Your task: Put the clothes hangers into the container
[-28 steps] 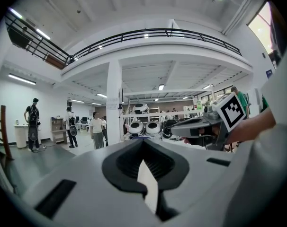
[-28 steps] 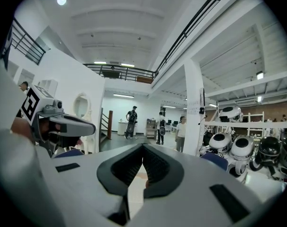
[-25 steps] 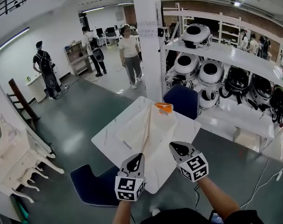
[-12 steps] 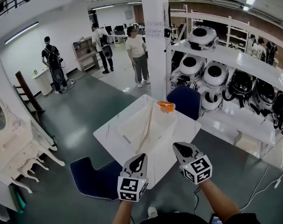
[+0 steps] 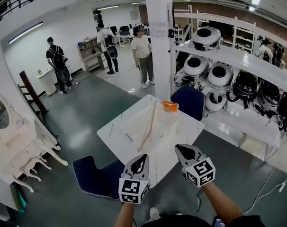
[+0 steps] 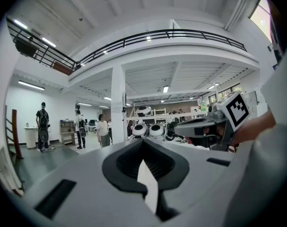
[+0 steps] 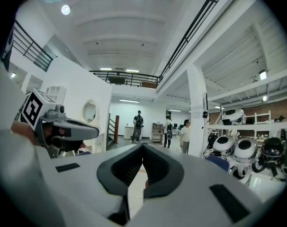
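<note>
A pale, see-through container [image 5: 130,125] stands on the white table [image 5: 181,137]. Wooden clothes hangers [image 5: 148,126] lie lengthwise inside it. An orange item [image 5: 169,107] sits at the container's far end. My left gripper [image 5: 141,159] hovers over the table's near edge, short of the container, shut and empty. My right gripper [image 5: 182,149] hangs beside it to the right, also shut with nothing in it. In the left gripper view the jaws [image 6: 144,146] meet, and the right gripper [image 6: 202,126] shows at the right. In the right gripper view the jaws [image 7: 142,149] meet too.
A blue chair [image 5: 94,174] stands at the table's near left and another [image 5: 187,100] at its far side. A white pillar [image 5: 158,41] rises behind the table. Shelves with round white and black machines [image 5: 219,74] fill the right. People [image 5: 143,56] stand further back. A white dresser [image 5: 15,145] is at the left.
The head view has drifted slightly, so the table sits a bit further right and lower. Both grippers stay shut and nearly still. The people in the background have shifted.
</note>
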### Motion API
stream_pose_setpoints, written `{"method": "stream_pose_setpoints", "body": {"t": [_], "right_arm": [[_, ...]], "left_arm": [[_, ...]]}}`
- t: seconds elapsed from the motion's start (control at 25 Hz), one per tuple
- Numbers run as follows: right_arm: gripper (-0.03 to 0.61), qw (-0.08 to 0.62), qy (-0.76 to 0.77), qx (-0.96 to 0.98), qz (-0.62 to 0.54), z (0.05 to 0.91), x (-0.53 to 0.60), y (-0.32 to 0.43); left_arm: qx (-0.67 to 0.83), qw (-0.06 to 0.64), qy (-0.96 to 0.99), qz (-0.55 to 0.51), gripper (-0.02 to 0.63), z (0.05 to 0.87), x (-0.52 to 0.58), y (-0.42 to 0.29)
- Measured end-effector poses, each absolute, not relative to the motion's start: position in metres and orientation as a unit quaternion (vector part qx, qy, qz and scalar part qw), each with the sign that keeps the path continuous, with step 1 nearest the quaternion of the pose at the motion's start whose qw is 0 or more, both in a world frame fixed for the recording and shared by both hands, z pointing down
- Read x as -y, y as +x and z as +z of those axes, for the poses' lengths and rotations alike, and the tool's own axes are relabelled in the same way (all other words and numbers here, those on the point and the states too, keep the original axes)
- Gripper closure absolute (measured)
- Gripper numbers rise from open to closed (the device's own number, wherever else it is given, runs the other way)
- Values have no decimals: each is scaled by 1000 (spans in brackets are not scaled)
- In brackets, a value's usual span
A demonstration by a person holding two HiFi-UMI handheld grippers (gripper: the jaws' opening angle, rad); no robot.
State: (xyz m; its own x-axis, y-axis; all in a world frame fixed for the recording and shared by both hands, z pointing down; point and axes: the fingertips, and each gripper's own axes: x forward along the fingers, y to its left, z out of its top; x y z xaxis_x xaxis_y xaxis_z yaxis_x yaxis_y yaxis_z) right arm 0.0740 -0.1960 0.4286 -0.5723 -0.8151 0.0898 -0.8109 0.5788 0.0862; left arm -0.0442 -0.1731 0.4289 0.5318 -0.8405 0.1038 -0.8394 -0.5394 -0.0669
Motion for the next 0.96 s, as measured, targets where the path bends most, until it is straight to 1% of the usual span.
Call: {"method": "stream_pose_setpoints", "body": {"t": [0.96], "right_arm": [[561, 55, 451, 890, -19, 426, 179, 75]], "left_arm": [[-485, 7, -872, -63, 609, 426, 153, -43]]}}
